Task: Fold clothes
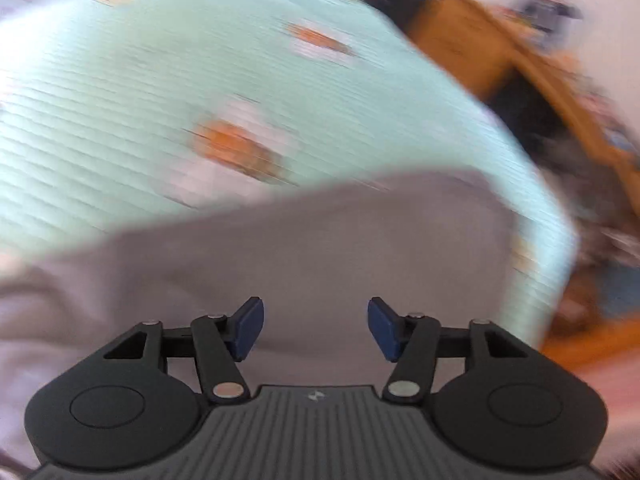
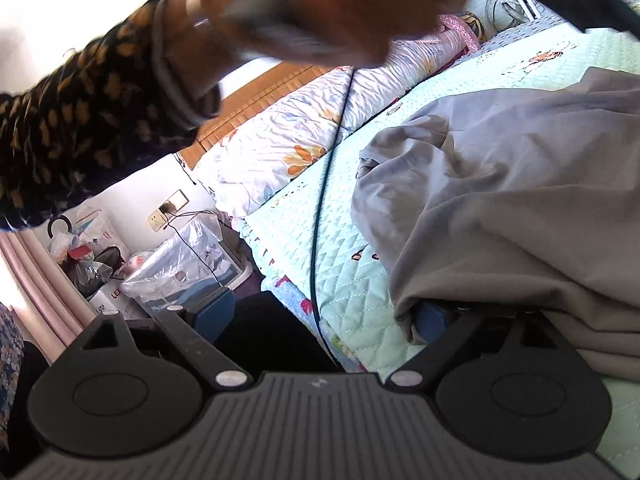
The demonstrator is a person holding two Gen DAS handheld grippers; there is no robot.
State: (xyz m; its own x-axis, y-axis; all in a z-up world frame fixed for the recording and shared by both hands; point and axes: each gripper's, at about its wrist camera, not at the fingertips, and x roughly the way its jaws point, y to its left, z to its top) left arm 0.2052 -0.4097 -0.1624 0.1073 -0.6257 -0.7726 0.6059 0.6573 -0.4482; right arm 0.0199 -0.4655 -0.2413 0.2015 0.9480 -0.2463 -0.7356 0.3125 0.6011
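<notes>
No readable writing; grey garment [image 2: 520, 200] overlies mint quilt [image 2: 352, 280].

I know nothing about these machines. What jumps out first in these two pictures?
A big crumpled grey garment spreads over a mint-green quilted bedspread, filling the right side of the right wrist view. The left tool hangs open over the same cloth, its blue pads apart, in a picture blurred by motion. At the top of the right wrist view, a hand in a dark, orange-flecked sleeve reaches across.
</notes>
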